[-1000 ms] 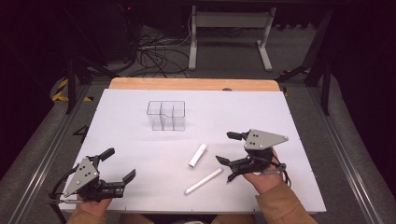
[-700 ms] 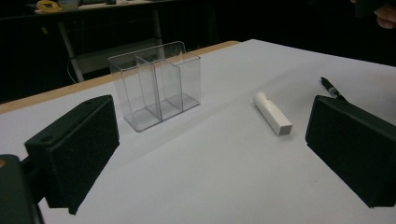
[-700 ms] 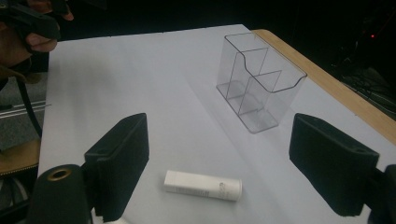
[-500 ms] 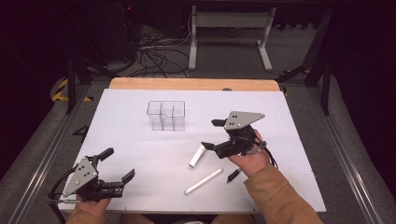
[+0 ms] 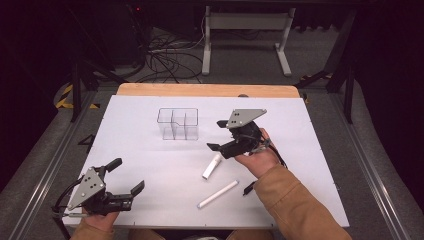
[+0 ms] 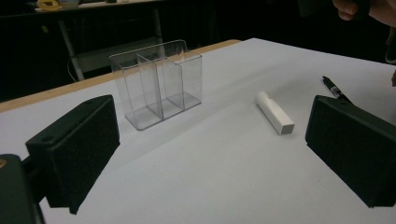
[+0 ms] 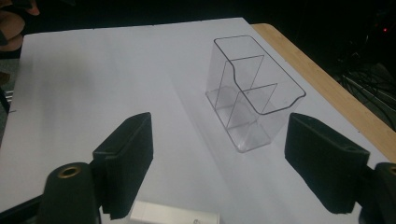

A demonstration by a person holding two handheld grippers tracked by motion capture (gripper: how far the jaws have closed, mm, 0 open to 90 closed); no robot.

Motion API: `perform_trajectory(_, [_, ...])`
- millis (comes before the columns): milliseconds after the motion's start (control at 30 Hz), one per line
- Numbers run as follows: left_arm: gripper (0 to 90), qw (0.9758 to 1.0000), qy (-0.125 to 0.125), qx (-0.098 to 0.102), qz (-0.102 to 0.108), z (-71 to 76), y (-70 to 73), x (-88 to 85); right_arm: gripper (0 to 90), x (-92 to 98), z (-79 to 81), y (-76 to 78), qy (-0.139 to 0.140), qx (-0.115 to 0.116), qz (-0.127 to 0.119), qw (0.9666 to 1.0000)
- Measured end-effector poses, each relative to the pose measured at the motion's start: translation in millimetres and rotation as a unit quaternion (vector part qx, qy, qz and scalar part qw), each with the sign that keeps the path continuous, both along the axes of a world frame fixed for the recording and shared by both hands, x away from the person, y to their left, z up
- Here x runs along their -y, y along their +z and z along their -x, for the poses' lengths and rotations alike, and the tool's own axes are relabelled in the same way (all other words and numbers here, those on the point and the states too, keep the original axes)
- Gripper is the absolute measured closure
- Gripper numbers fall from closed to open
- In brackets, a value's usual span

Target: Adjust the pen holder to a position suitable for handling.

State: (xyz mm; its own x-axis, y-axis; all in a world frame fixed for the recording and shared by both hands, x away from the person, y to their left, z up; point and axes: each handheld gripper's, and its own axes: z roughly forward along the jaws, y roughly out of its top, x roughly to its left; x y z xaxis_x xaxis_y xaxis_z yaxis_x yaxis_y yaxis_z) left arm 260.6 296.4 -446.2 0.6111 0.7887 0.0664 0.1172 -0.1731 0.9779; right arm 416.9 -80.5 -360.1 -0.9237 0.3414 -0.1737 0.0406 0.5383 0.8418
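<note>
- Here the right claw point(image 5: 216, 135) hovers above the upper end of a short white plastic stick point(image 5: 211, 166) that lies on the white desk point(image 5: 310, 150); its jaws stand wide apart, have just been closing a little, and nothing is between them.
- The left claw point(image 5: 129, 175) is released too, low at the near left corner of the desk.
- A longer white stick point(image 5: 217, 194) lies just beside the short one, nearer to the person, and a small black pen point(image 5: 248, 188) lies next to it.
- The clear plastic organiser with three compartments point(image 5: 178, 124) stands upright, a bit further to the left, and is empty.
- I think the step is to grasp the short stick: lower the claw straight, put one jaw on each long side, near the middle.
- Then close gently, because a round smooth stick can easily roll away.
</note>
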Motion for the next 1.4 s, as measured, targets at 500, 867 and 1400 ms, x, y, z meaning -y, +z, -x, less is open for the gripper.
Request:
perform_trajectory(500, [4.1,1.0,0.002,-0.003,0.002,-1.2,-0.4,-1.9,26.2,-20.5,-29.1,-1.8,0.0,-0.005,0.022,0.9997])
perform_trajectory(867, [4.1,1.0,0.001,-0.005,0.004,-1.8,-0.6,-2.6,30.2,-33.1,-38.7,-1.8,0.006,0.016,0.058,0.9982])
perform_trajectory(1400, [4.2,0.9999,0.001,-0.01,0.014,-3.5,-1.9,-5.6,42.9,-61.5,-72.3,-11.8,0.011,-0.01,0.088,0.996])
